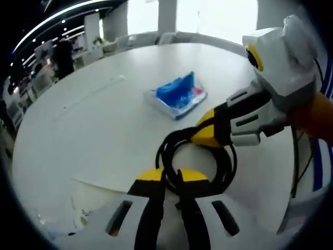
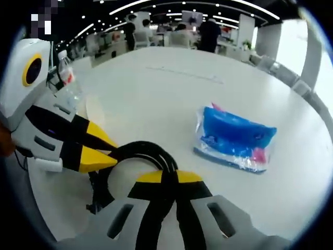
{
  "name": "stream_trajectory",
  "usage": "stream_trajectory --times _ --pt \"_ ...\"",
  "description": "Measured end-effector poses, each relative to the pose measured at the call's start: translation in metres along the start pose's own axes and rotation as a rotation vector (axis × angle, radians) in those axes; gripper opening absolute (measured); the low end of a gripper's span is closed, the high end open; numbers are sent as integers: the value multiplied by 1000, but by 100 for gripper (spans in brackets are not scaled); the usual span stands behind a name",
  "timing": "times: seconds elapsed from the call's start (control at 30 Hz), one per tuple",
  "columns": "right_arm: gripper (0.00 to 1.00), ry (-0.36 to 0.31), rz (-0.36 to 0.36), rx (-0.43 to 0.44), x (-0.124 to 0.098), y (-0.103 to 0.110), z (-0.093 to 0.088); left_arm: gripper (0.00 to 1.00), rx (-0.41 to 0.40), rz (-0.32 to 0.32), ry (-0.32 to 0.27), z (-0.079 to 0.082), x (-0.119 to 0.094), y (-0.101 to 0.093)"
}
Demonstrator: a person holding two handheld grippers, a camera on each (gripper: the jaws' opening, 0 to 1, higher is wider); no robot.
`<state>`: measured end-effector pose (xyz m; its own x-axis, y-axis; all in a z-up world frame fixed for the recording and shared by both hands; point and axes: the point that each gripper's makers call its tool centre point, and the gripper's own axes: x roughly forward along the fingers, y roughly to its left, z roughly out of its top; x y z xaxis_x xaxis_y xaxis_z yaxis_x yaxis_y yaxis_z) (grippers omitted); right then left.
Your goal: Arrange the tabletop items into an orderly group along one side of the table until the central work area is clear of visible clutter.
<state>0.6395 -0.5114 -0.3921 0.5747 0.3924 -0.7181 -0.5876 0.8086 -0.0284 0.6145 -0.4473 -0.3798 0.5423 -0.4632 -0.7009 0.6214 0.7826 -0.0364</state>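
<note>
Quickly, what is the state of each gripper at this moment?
Left gripper: shut on the black cable.
Right gripper: shut on the same black cable.

The left gripper (image 1: 170, 177) is pinching the black cable (image 1: 227, 165) coil on the white table (image 1: 99, 120), while the right gripper (image 1: 204, 131) is clamping its far side. A blue packet (image 1: 177, 94) is lying beyond.

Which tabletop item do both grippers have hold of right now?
The coiled black cable. The blue tissue pack and water bottle sit untouched.
</note>
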Motion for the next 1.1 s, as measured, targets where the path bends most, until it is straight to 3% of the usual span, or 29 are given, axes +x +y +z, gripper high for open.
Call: stream_trajectory --times 0.37,0.57,1.1 --pt "9 3 -2 -1 2 0 -1 7 1 -1 4 -1 3 0" --pt "14 -2 -1 -1 2 1 0 10 -17 -7 -36 10 -3 -1" --pt "23 -50 -16 -22 -8 1 14 24 -10 -24 -82 21 -17 -9"
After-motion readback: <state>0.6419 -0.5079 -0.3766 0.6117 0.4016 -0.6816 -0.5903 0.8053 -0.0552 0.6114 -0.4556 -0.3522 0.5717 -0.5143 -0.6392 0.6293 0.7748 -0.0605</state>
